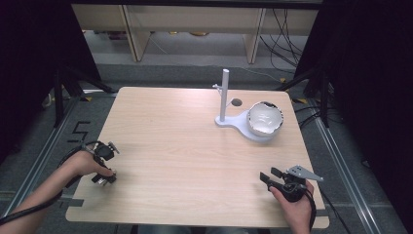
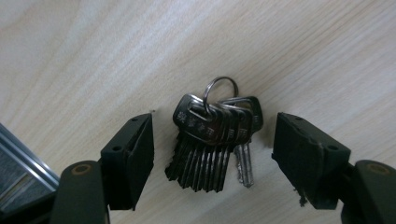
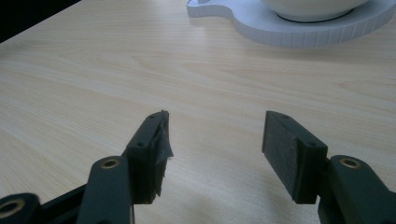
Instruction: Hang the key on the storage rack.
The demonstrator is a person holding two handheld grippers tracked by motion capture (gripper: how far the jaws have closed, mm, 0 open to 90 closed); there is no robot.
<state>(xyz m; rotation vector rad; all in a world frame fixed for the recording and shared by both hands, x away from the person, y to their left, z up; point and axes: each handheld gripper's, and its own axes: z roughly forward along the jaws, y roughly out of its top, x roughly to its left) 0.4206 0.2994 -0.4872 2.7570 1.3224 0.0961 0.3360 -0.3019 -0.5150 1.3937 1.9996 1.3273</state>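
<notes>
I am holding my left gripper [image 2: 212, 140] over a bunch of keys [image 2: 212, 142] that is lying flat on the table [image 1: 185, 146], in the lower left of the high view. In the left gripper view the jaws are standing wide apart, one on each side of the bunch, touching none of it, with the key ring [image 2: 220, 89] pointing toward the top of the frame. So nothing is lifted yet; the pick-up seems to be just starting. My right gripper [image 3: 215, 140] is waiting at the lower right, jaws apart and empty. In the upper right a white stand [image 1: 231, 119] with an upright post [image 1: 224, 92] is carrying a bowl [image 1: 264, 118]. The post may have a small hook, though it is too small to be sure. I am guessing the keys are meant for there.
</notes>
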